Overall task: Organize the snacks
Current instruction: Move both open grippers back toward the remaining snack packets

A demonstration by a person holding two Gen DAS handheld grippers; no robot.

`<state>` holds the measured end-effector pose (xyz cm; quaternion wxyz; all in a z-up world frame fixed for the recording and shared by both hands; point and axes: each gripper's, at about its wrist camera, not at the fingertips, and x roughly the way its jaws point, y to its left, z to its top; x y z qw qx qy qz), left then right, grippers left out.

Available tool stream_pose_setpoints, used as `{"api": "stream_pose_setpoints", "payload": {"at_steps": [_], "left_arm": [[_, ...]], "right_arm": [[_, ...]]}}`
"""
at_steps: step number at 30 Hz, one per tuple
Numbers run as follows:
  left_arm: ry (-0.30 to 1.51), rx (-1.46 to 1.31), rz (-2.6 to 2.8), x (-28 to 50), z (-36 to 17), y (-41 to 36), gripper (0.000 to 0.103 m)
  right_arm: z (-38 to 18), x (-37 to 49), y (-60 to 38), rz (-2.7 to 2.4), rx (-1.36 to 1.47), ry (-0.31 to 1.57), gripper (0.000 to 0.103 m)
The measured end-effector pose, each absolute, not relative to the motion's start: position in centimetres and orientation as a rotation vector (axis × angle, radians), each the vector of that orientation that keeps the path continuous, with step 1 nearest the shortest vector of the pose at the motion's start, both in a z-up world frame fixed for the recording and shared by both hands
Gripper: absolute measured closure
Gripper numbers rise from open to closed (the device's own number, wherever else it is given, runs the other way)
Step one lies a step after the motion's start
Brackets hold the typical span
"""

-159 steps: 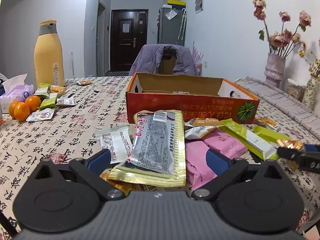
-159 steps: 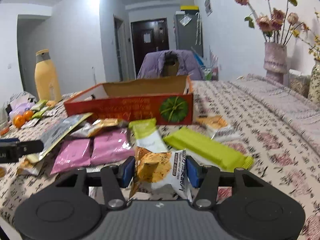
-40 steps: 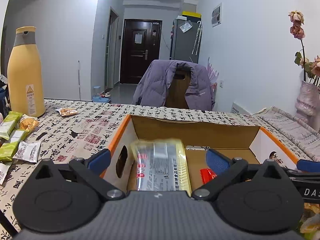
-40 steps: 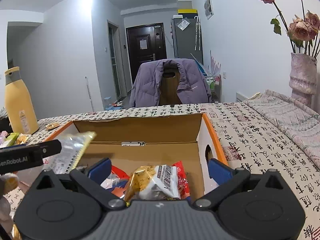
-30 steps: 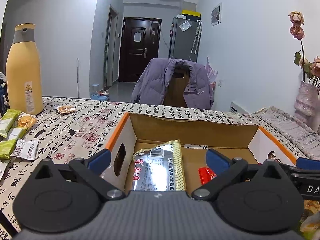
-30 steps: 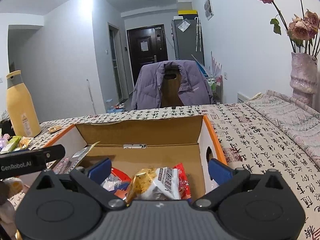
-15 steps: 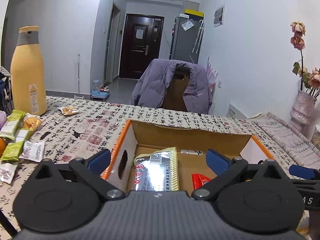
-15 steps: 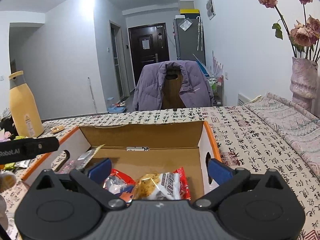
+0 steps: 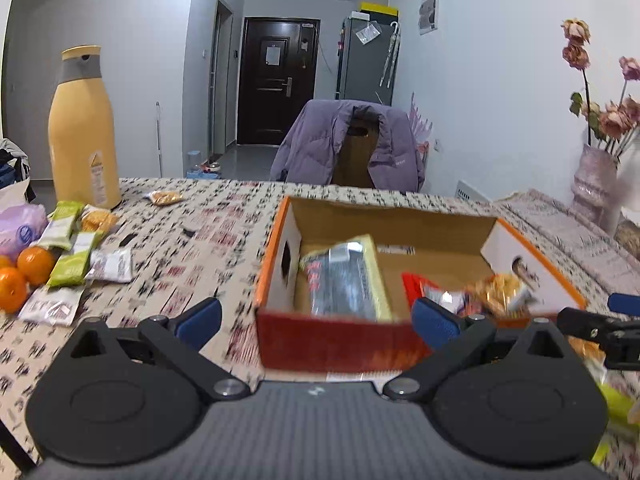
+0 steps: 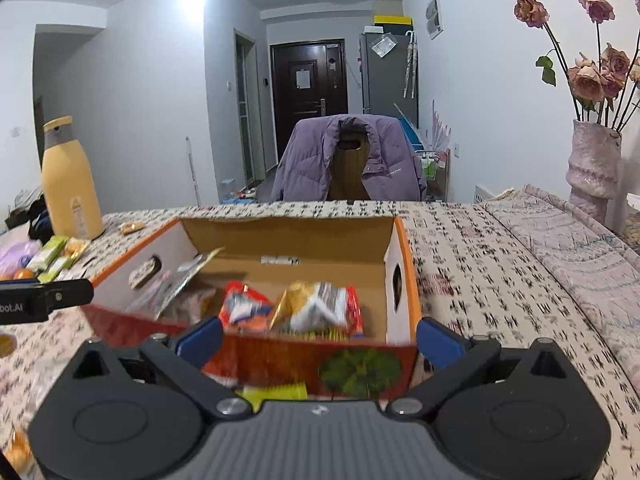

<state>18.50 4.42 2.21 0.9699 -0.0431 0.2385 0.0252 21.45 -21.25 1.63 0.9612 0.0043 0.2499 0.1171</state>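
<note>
An orange cardboard box [image 9: 280, 220] [image 10: 402, 248] stands open on the patterned tablecloth. Inside lie a gold-edged silver packet [image 9: 344, 280] [image 10: 176, 280], a red packet [image 9: 420, 284] [image 10: 244, 308] and an orange-and-white snack bag [image 9: 496, 288] [image 10: 316, 304]. My left gripper [image 9: 316, 318] is open just in front of the box's near wall, nothing between its fingers. My right gripper [image 10: 318, 338] is open too, in front of the near wall with the green emblem [image 10: 360, 372]. A yellow-green bar [image 10: 272, 392] shows below that wall.
At the left lie green bars [image 9: 74, 256], small white packets [image 9: 110, 266] and oranges [image 9: 24, 272] by a tall yellow bottle [image 9: 82, 132]. A vase of dried roses [image 10: 594, 168] stands at the right. A chair with a purple jacket [image 10: 348, 160] is behind the table.
Both grippers let their packets go into the box, and have drawn back and up from it; the box now sits farther away, with its near wall in view.
</note>
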Motion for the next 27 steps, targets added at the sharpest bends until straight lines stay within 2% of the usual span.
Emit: {"api": "stream_pose_setpoints", "payload": {"at_steps": [10, 19, 27], "left_arm": [[0.469, -0.051, 0.050, 11.7, 0.6, 5.0, 0.000], [0.523, -0.052, 0.041, 8.2, -1.4, 3.6, 0.000], [0.539, 0.002, 0.052, 6.8, -1.3, 2.8, 0.000]], "right_arm": [[-0.4, 15.7, -22.7, 0.223, -0.030, 0.538, 0.000], [-1.3, 13.1, -24.1, 0.189, 0.066, 0.575, 0.000], [-1.3, 11.8, -23.6, 0.189, 0.022, 0.595, 0.005]]}}
